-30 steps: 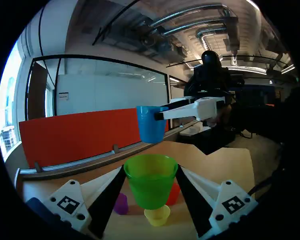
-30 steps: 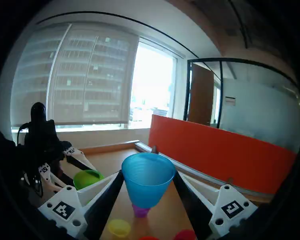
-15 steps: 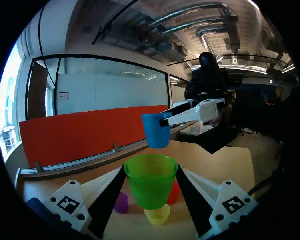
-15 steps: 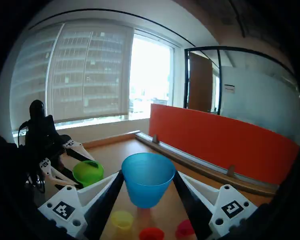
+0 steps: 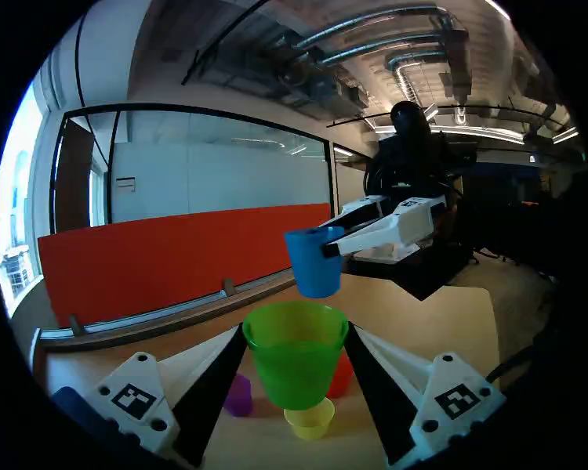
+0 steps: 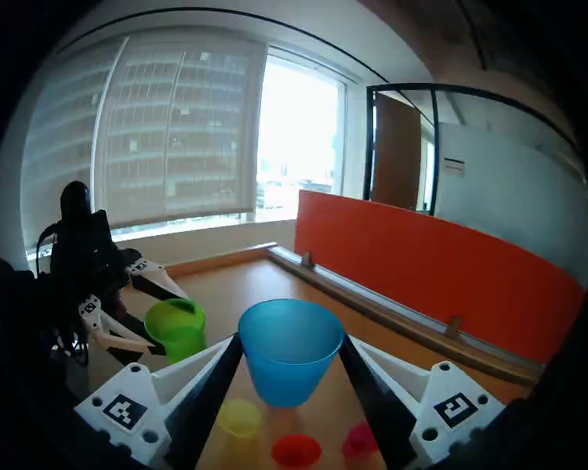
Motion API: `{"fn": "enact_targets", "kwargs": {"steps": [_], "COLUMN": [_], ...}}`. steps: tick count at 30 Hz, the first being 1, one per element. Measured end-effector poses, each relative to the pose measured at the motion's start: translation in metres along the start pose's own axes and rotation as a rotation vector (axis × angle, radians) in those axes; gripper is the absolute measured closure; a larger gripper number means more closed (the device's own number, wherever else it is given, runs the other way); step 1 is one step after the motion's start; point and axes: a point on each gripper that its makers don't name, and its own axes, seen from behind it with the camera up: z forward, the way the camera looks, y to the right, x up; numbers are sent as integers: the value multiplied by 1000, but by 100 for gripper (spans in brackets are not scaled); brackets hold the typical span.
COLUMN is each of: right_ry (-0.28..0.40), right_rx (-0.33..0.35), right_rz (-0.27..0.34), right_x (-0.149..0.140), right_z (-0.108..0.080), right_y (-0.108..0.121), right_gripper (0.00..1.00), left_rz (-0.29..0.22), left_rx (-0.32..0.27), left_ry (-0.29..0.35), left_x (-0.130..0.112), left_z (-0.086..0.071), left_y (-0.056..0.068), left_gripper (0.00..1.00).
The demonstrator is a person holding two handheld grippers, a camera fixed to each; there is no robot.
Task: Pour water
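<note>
You have both cups in hand, so the picking-up looks done. Your left tongs [image 5: 295, 346] are clamped on the green cup [image 5: 295, 368], a finger pressing each side, and the cup sits upright. Your right tongs [image 6: 290, 348] grip the blue cup [image 6: 290, 370] the same way, rim level.

In the left gripper view the blue cup hangs in the air beyond the green cup's rim and somewhat higher, apart from it, above the tabletop [image 5: 443, 313]. In the right gripper view the green cup sits off to the side, near but not under the blue one.

The pour itself is not begun: neither cup is tipped and no stream shows. The green cup has a darker band low down that may be water, but you cannot be sure from here. The blue cup's inside gives nothing away.

What is left, as I judge it, is to bring one rim over the other, tilt, and level off again. Mind the small cups [image 6: 239, 417] standing on the tabletop below.
</note>
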Motion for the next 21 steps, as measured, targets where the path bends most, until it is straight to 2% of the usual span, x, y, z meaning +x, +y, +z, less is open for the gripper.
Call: {"fn": "enact_targets", "kwargs": {"steps": [14, 21], "right_ry": [-72, -110], "right_rx": [27, 40], "right_rz": [6, -10], "right_x": [-38, -54], "right_z": [-8, -12], "right_y": [-3, -5], "right_gripper": [8, 8], "left_rz": [11, 14], "left_rx": [-34, -45], "left_ry": [-59, -97], "left_x": [-19, -31], "left_z": [1, 1], "left_y": [11, 14], "left_gripper": [12, 12]}}
